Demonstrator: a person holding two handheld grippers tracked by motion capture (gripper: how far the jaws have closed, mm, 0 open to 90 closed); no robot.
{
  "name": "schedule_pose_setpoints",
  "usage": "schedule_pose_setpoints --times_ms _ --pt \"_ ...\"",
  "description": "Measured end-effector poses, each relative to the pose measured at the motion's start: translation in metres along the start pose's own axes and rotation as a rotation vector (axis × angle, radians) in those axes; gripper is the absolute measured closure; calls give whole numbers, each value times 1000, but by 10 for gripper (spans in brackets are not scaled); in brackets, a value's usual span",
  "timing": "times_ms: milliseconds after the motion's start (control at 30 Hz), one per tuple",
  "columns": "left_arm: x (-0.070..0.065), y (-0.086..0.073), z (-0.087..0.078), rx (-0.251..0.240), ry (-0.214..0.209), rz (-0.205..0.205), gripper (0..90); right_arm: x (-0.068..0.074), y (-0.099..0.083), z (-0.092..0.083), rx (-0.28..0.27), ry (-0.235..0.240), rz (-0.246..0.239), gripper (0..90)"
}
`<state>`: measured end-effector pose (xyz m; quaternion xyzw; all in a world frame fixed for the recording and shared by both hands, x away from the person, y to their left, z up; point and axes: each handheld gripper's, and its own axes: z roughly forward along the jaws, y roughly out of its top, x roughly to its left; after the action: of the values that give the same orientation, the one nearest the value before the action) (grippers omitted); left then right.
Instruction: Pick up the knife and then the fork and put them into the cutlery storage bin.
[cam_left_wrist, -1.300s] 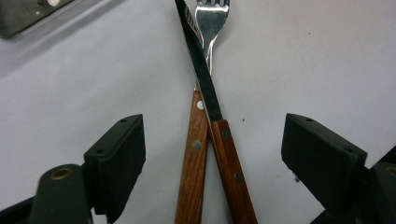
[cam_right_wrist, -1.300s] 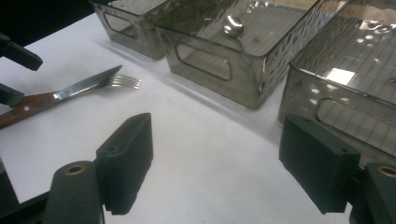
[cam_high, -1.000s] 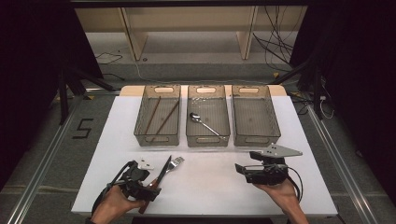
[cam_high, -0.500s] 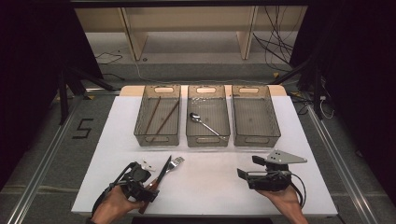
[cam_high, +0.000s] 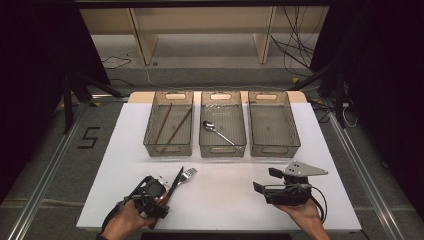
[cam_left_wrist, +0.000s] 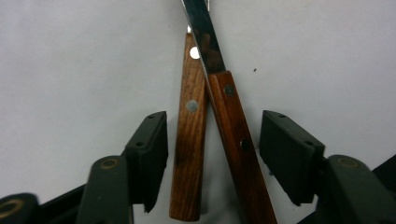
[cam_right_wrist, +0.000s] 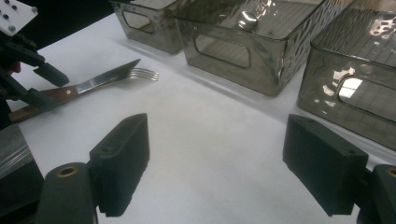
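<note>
Closing around two crossed wooden handles, the left gripper (cam_left_wrist: 212, 154) has its jaws spread either side of a wood-handled knife (cam_left_wrist: 233, 135) and wood-handled fork (cam_left_wrist: 189, 144) lying near the white table's (cam_high: 225, 200) front edge, pads not yet touching. It may pinch both utensils together or knock one aside. The right gripper (cam_right_wrist: 224, 172) rests spread and empty. Three smoky plastic bins: left bin (cam_high: 150, 142) holds brown chopsticks (cam_high: 170, 124), middle bin (cam_high: 202, 142) a metal spoon (cam_high: 220, 133), right bin (cam_high: 295, 137) nothing.

Brown wooden knife handle (cam_left_wrist: 238, 140), white table (cam_left_wrist: 70, 70)
</note>
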<state>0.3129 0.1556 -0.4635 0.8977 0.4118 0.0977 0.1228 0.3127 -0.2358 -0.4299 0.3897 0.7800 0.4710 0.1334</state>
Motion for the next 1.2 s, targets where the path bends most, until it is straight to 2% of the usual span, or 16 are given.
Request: schedule_pose_setpoints --times_ms 433,467,533,700,833,933,1100,1200 --pt "6 2 -1 13 1 18 572 2 0 1 -1 0 -7 245" --pt "6 2 0 7 3 11 686 2 0 1 -2 0 -7 246" --pt "8 1 1 11 -15 7 732 2 0 0 0 -1 -7 246" --pt "10 2 1 12 -29 0 736 1 0 1 0 1 -5 246" --pt "14 1 0 2 -64 -31 734 0 0 0 1 1 -7 246" --pt "16 1 -1 4 -83 -29 733 0 -1 1 6 0 -8 246" --pt "20 -1 -3 -8 -108 -50 710 1 -1 1 7 0 -8 246" --pt "22 -1 -4 -6 -121 -50 730 1 -1 1 7 0 -8 246"
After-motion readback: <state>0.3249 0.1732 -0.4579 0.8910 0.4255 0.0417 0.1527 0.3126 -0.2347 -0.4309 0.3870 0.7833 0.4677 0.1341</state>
